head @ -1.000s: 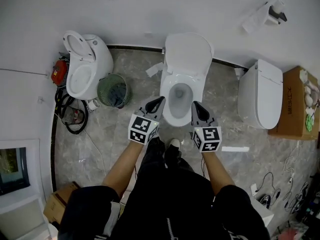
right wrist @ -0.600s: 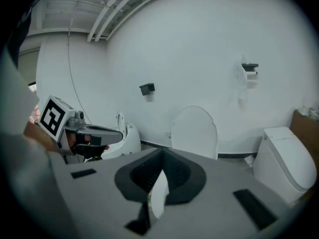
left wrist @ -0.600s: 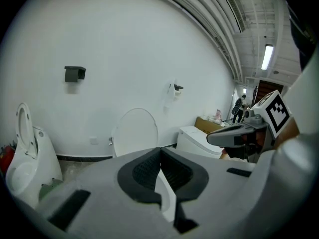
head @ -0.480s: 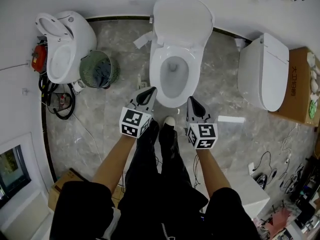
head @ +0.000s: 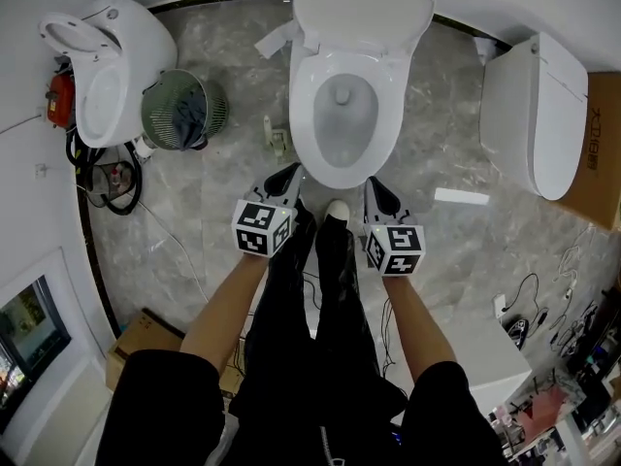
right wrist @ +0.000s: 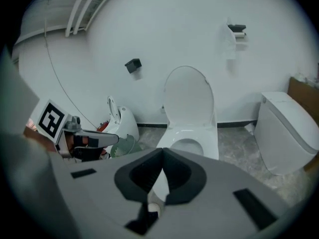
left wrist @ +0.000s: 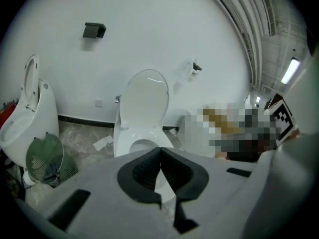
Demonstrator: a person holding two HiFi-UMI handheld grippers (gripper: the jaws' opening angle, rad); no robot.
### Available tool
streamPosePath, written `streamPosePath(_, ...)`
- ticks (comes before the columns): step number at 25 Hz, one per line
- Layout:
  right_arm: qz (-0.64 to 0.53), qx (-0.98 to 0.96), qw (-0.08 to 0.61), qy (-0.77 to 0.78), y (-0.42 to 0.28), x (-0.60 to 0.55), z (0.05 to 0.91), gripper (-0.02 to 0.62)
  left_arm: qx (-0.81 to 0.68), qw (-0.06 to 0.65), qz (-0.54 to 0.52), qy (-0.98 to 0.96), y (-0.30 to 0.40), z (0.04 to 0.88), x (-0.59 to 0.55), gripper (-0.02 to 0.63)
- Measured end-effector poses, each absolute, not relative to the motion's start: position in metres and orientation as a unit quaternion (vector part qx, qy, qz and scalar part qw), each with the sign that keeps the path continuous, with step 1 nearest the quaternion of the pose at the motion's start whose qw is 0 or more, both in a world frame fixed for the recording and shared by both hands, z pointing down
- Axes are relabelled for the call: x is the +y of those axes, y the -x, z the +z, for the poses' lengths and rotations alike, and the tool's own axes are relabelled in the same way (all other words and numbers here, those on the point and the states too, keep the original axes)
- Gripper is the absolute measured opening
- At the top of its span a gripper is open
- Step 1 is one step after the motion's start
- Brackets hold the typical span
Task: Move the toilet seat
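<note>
A white toilet [head: 340, 115] stands against the far wall with its lid [head: 361, 6] raised upright; a broad white ring surrounds the bowl. Whether the seat lies down or stands up with the lid, I cannot tell. My left gripper [head: 288, 175] hovers just off the bowl's front left rim, shut and empty. My right gripper [head: 374, 184] sits off the front right rim, also shut with nothing in it. In the left gripper view the lid [left wrist: 144, 101] rises beyond the closed left gripper [left wrist: 160, 149]. In the right gripper view the bowl [right wrist: 188, 144] lies just past the right gripper [right wrist: 162, 151].
A second toilet [head: 102, 66] with a raised lid stands at the left, a green mesh basket [head: 179, 113] beside it. A closed toilet [head: 532, 115] and a brown box [head: 602, 153] are at the right. Cables [head: 102, 178] lie by the left wall. The person's legs stand between the grippers.
The person has stepped toward the middle toilet, which now fills more of the head view. Both grippers came up to the bowl's front rim and stayed shut.
</note>
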State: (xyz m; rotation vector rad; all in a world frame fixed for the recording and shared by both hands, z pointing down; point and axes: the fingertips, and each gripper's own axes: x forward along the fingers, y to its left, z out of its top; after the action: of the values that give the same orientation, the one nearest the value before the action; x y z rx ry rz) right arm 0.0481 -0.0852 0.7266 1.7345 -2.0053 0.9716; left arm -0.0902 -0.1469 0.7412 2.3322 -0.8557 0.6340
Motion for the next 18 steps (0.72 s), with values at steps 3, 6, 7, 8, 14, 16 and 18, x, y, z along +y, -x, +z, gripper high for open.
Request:
streamPosePath(3,0.376,-0.688,0.163,-0.600,-0.042,-0.075,0.771,0.017,-0.318,0.319,0.260,-0.854,0.096,0.787,-0.135,0.009)
streamPosePath(6,0.415,-0.663,0.168,-0.600,-0.041,-0.064,0.812,0.040,-0.313,0.355,0.277,-0.836,0.099,0.828,-0.123,0.009)
streamPosePath(7,0.433,-0.648,0.171,-0.603,-0.043,-0.059,0.827,0.048,-0.317,0.365,0.279,-0.830,0.100,0.841,-0.121,0.009)
streamPosePath(8,0.454,-0.630,0.174,-0.606,-0.044,-0.054,0.842,0.076,-0.323,0.371,0.279,-0.824,0.101,0.854,-0.120,0.009)
streamPosePath(14,0.575,-0.541,0.126,-0.601,-0.046,-0.024,0.928,0.183,-0.340,0.468,0.259,-0.773,0.105,0.935,-0.107,0.178)
streamPosePath(16,0.620,-0.499,0.087,-0.599,-0.047,-0.016,0.955,0.196,-0.338,0.516,0.236,-0.751,0.103,0.959,-0.101,0.223)
streamPosePath(18,0.649,-0.474,0.059,-0.592,-0.045,-0.012,0.978,0.232,-0.339,0.549,0.221,-0.731,0.103,0.981,-0.098,0.268)
